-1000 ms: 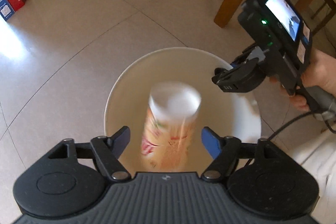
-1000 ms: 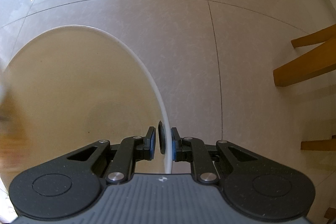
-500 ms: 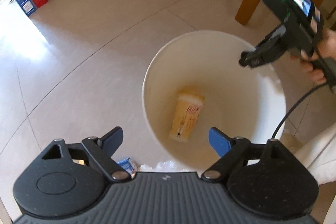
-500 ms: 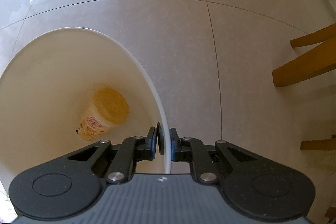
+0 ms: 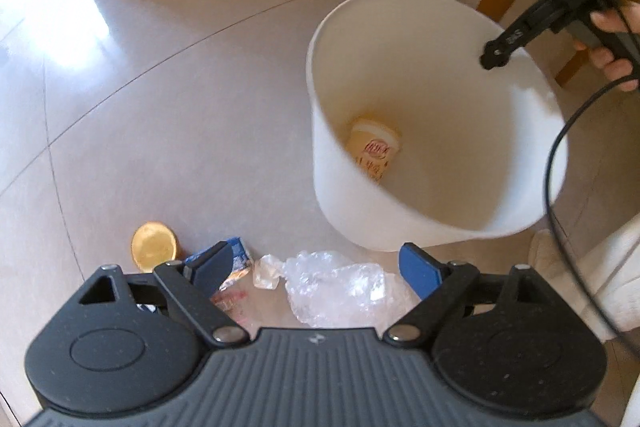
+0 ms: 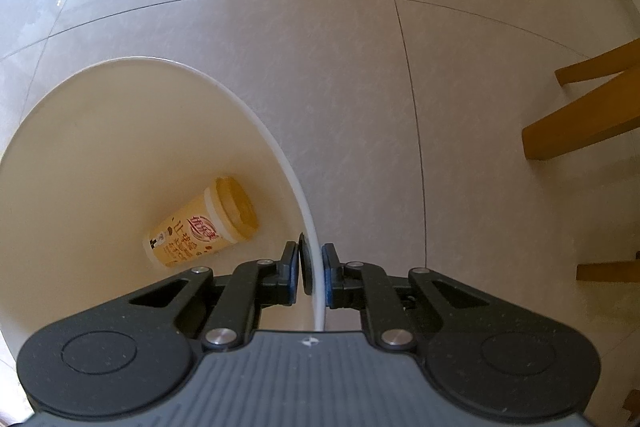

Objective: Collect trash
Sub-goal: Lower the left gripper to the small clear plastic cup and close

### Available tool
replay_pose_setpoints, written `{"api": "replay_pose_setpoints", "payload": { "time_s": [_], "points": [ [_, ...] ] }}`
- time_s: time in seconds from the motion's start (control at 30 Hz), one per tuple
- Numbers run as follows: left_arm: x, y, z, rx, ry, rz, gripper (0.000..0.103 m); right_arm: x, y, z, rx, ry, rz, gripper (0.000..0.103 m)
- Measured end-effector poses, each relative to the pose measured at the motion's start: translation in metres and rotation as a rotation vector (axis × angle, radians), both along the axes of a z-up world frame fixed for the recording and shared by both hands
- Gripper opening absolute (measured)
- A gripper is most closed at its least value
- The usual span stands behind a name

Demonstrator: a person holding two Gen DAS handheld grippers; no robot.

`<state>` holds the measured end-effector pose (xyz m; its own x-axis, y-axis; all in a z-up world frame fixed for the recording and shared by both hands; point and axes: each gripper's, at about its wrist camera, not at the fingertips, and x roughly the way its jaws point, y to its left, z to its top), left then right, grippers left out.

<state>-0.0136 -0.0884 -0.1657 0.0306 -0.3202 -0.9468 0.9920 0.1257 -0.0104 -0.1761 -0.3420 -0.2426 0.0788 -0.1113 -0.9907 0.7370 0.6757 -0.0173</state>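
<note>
Cup dropped; on to the floor litter
The cup (image 5: 374,151) now lies in the bin (image 5: 344,195); the left gripper (image 5: 320,269), spread empty, has swung to the plastic wrap (image 5: 340,287) at lower centre, while the right gripper (image 6: 312,273) pinches the bin's rim.

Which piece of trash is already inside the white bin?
The yellow drink cup, lying on its side at the bottom of the white bin. The crumpled clear plastic, blue carton and gold-lidded can lie on the floor.

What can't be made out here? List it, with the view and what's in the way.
- Blue carton, left wrist view: left gripper finger covers part.
- Pink-printed wrapper, same view: under the gripper body.
- Bucket floor, right wrist view: right gripper body covers the near part.
</note>
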Motion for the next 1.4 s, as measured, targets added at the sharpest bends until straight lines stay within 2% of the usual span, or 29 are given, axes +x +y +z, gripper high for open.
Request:
{"api": "replay_pose_setpoints", "payload": {
  "time_s": [0.27, 0.47, 0.63, 0.87, 0.97, 1.07, 1.17, 1.23, 1.4],
  "points": [
    [0.011, 0.029, -0.05, 0.048, -0.002, 0.08, 0.09, 0.003, 0.003, 0.001, -0.008, 0.008, 0.014, 0.015],
    [0.006, 0.047, -0.091, 0.09, -0.037, 0.068, 0.09, 0.005, 0.008, 0.001, -0.024, 0.01, 0.015, 0.015],
    [0.002, 0.062, -0.12, 0.096, -0.005, 0.077, 0.09, 0.006, 0.011, 0.001, -0.031, 0.017, 0.021, 0.015],
    [-0.018, 0.079, -0.158, 0.118, 0.009, -0.001, 0.09, 0.007, 0.012, 0.001, -0.04, 0.019, 0.01, 0.015],
    [-0.03, 0.084, -0.173, 0.118, -0.02, -0.054, 0.09, 0.007, 0.013, 0.002, -0.043, 0.019, 0.011, 0.015],
    [-0.035, 0.089, -0.196, 0.117, -0.056, -0.053, 0.089, 0.007, 0.013, 0.002, -0.043, 0.019, 0.008, 0.015],
    [-0.039, 0.095, -0.219, 0.11, -0.122, -0.035, 0.08, 0.006, 0.013, 0.002, -0.044, 0.017, 0.007, 0.015],
    [-0.04, 0.098, -0.233, 0.134, -0.129, -0.031, 0.069, 0.006, 0.013, 0.002, -0.044, 0.018, 0.005, 0.015],
    [-0.048, 0.101, -0.244, 0.129, -0.159, -0.076, 0.067, 0.007, 0.013, 0.002, -0.047, 0.018, 0.005, 0.015]
  ]
}}
